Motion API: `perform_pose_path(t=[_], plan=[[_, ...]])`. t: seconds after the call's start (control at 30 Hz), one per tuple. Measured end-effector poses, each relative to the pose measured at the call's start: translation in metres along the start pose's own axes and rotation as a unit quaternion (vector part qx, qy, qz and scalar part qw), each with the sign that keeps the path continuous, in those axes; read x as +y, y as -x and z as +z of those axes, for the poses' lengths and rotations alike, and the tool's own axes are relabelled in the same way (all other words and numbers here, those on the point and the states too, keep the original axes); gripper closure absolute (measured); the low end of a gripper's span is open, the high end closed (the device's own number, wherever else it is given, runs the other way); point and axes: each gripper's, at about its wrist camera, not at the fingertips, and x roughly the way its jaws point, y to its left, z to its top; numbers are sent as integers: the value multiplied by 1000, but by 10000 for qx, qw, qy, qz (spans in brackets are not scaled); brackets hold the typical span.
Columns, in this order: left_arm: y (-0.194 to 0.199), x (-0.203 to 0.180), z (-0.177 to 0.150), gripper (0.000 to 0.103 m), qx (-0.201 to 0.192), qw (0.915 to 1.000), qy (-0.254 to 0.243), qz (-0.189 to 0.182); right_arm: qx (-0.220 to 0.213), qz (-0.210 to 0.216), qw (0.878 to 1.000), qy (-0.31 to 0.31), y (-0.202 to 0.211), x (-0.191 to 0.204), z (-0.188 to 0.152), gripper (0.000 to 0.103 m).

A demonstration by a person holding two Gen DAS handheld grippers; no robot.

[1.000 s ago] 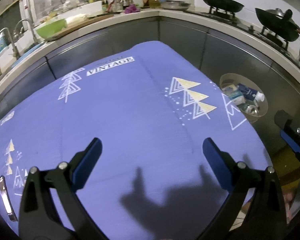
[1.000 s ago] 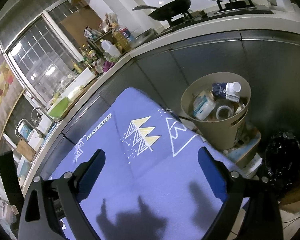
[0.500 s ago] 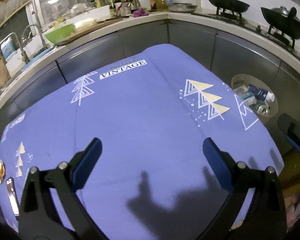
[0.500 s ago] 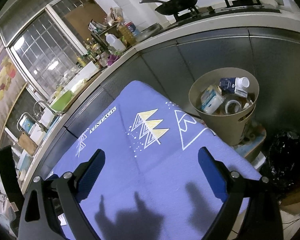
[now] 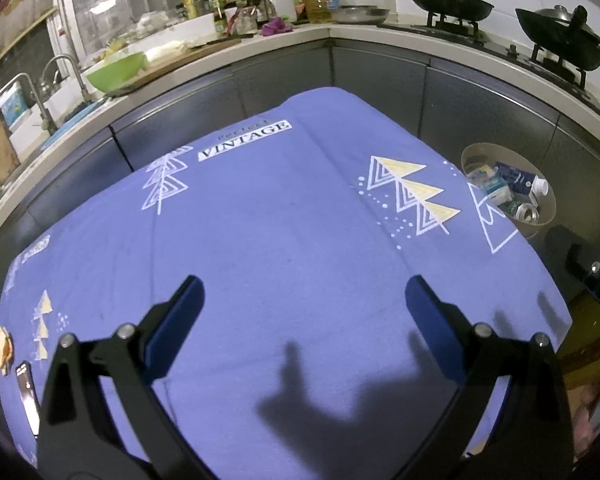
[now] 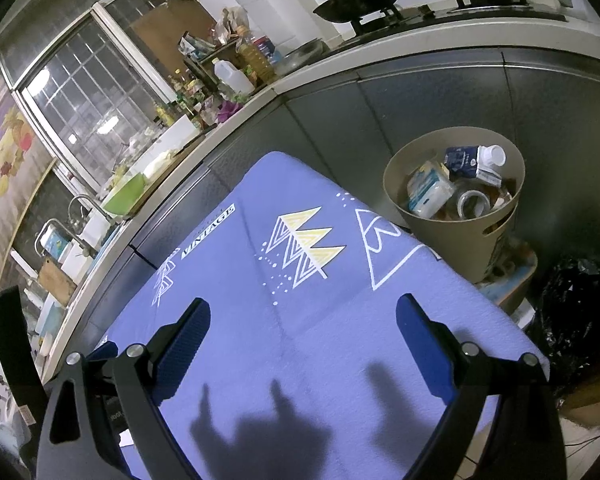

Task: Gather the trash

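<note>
Blue-purple cloth (image 5: pixel 284 240) over the tabletop, mostly bare. Left claw (image 5: pixel 304 300) spread wide, pinching nothing; right claw (image 6: pixel 302 320) likewise spread and empty, both hovering above the cloth. Beige bin (image 6: pixel 460 236) off the far right corner of the tabletop, on the floor, already holding a carton, a packet and a tape roll — judged as trash gathered. Left behind at the near left edge: an orange crumpled scrap (image 5: pixel 2 346) and, just beside it, a dark flat strip (image 5: pixel 27 394) — whether wrapper or tool, could not tell. Probably most of the job done, with those bits still to fetch.
</note>
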Motion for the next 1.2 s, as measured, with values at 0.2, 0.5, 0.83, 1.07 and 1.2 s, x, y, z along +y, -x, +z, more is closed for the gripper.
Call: perform_pose_path(t=[0.2, 0.5, 0.83, 1.07, 1.2], plan=[[0, 0, -1, 6, 8, 10000, 6, -3, 60, 31, 10000, 35, -2, 4, -2, 14], [0, 1, -3, 6, 40, 10000, 18, -48, -54, -11, 10000, 46, 2, 5, -3, 14], [3, 1, -4, 6, 33, 9999, 75, -134, -111, -15, 9999, 52, 5, 5, -2, 14], [0, 4, -2, 6, 143, 9997, 123, -172, -117, -13, 9999, 51, 5, 5, -1, 14], [0, 4, -2, 6, 136, 9997, 113, -147, -112, -13, 9999, 42, 5, 5, -2, 14]])
